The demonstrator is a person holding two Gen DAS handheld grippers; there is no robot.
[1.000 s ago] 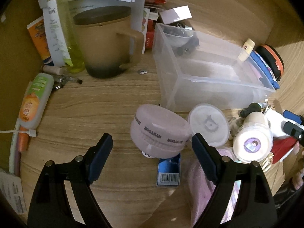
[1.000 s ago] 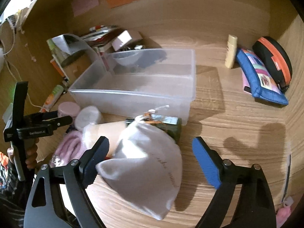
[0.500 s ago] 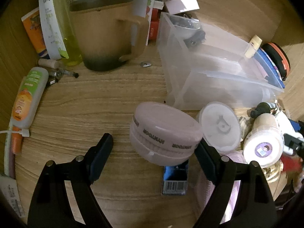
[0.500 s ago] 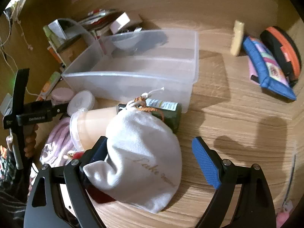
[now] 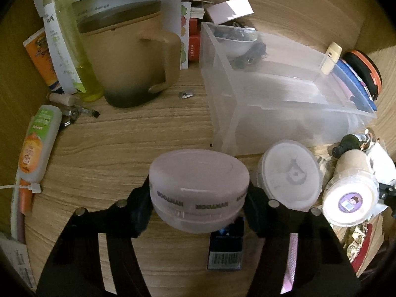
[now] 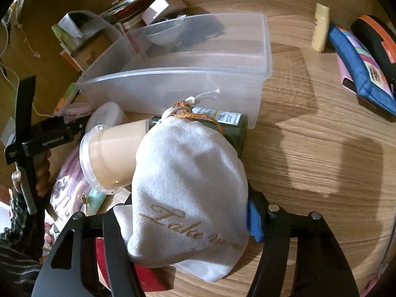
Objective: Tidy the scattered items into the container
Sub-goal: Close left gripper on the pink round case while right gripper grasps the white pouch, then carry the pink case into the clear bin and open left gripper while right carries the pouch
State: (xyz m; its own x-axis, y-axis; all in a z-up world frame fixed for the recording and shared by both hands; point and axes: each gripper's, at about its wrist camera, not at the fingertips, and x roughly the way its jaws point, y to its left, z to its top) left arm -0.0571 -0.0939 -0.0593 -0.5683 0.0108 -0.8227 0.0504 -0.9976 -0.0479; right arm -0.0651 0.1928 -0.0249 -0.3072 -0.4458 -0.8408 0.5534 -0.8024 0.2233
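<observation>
A round pink jar (image 5: 198,173) sits between the fingers of my left gripper (image 5: 198,208), whose jaws are closing, both pads against its sides. In the right wrist view a white drawstring pouch (image 6: 188,168) with gold lettering fills my right gripper (image 6: 188,217). Its jaws are closing too; the blue pad (image 6: 252,220) presses the pouch's right side and the other finger is hidden behind the cloth. The clear plastic container (image 5: 284,113) (image 6: 173,86) stands just beyond both, holding a small bowl and dark bits at its far end.
Beside the pink jar are a white-lidded jar (image 5: 289,178), a lidded beige cup (image 6: 113,153), a green bottle (image 6: 232,126) and a blue barcode box (image 5: 225,250). A tan mug (image 5: 128,57), a yellow bottle (image 5: 71,44) and a tube (image 5: 37,146) stand left. A blue pouch (image 6: 358,74) lies far right.
Both grippers' jaws have drawn in from wide open. The left now grips the pink jar's sides. The right has sunk lower over the white pouch and closed around it.
</observation>
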